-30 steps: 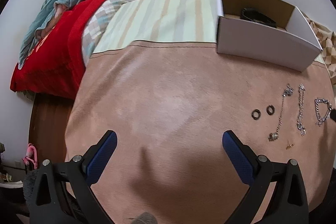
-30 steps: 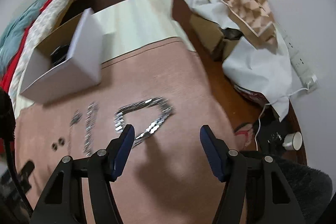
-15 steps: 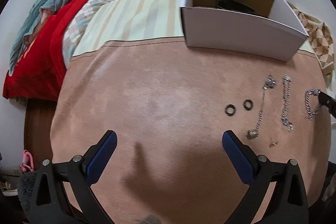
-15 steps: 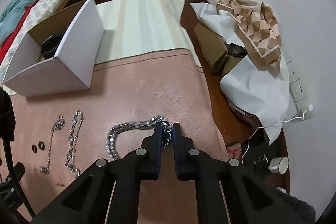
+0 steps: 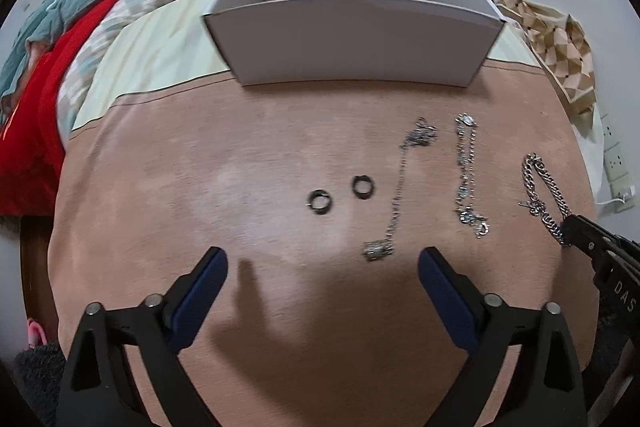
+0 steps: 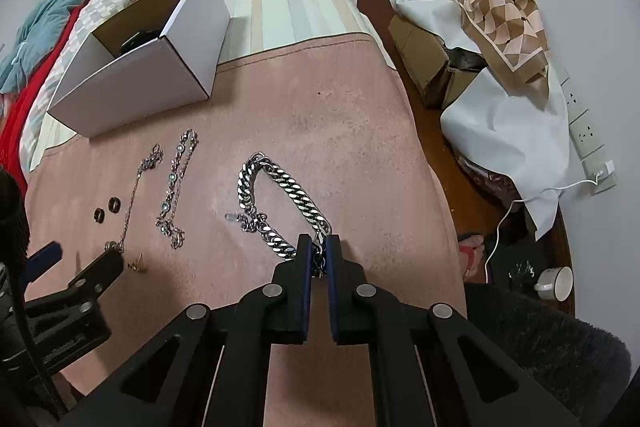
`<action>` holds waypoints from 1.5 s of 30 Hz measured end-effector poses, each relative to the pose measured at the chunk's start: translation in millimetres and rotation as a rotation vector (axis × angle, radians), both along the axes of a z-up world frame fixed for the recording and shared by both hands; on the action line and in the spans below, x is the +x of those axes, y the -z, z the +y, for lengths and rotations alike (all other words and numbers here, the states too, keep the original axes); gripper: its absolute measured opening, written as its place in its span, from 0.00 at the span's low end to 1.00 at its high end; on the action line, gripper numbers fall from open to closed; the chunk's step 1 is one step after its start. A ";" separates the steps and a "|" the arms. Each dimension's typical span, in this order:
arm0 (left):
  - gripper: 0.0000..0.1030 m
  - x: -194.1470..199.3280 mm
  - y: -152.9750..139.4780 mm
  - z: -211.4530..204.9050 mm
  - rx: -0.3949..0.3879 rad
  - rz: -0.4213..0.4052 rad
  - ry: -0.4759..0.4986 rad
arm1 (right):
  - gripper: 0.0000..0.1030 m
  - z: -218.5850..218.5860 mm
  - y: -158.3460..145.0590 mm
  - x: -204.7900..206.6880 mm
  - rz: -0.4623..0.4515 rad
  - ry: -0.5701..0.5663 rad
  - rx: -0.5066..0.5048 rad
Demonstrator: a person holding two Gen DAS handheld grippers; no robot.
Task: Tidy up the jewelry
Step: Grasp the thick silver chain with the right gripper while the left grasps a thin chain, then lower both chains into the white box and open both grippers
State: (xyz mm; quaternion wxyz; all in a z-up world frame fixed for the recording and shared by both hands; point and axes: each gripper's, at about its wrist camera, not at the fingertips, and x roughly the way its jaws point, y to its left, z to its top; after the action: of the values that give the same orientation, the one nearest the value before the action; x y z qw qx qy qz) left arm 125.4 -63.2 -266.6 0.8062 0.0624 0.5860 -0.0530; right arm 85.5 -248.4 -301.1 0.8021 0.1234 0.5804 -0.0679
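Observation:
Jewelry lies on a pink mat (image 5: 240, 155). My right gripper (image 6: 319, 247) is shut on the near end of a thick silver chain bracelet (image 6: 276, 183), which also shows in the left wrist view (image 5: 540, 183). Left of it lie a beaded silver bracelet (image 5: 466, 171), a thin necklace with a pendant (image 5: 396, 195) and two dark rings (image 5: 320, 202) (image 5: 363, 186). A small gold piece (image 6: 138, 263) lies near the necklace. My left gripper (image 5: 322, 291) is open and empty, just short of the rings. An open white box (image 5: 352, 39) stands behind the jewelry, something dark inside.
A striped cloth (image 6: 296, 3) lies behind the mat. Bedding in red and teal (image 5: 60, 39) is at the left. Cardboard boxes under cloths (image 6: 488, 39), a wall socket with a cable (image 6: 592, 155) and a cup (image 6: 556, 283) are on the floor at the right.
My right gripper shut on the thick chain bracelet and holds it. My left gripper swung right, so the box and the jewelry now sit in the middle of its view.

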 end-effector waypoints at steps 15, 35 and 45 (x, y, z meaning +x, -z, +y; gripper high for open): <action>0.54 4.5 3.2 -6.7 -0.044 -0.004 0.031 | 0.06 -2.3 -2.2 1.5 0.007 0.007 -0.002; 0.10 7.4 -52.0 16.9 -0.145 -0.059 0.041 | 0.06 -7.1 -54.5 7.3 -0.096 0.003 0.091; 0.10 17.8 -123.6 30.8 -0.202 -0.158 0.057 | 0.06 6.4 -127.4 28.3 -0.222 -0.060 0.149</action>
State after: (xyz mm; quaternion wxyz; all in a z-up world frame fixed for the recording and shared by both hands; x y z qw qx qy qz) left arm 143.3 -32.5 -143.0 0.8500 0.0014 0.5105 -0.1296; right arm 113.7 -242.0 -173.7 0.8516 0.1718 0.4950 0.0135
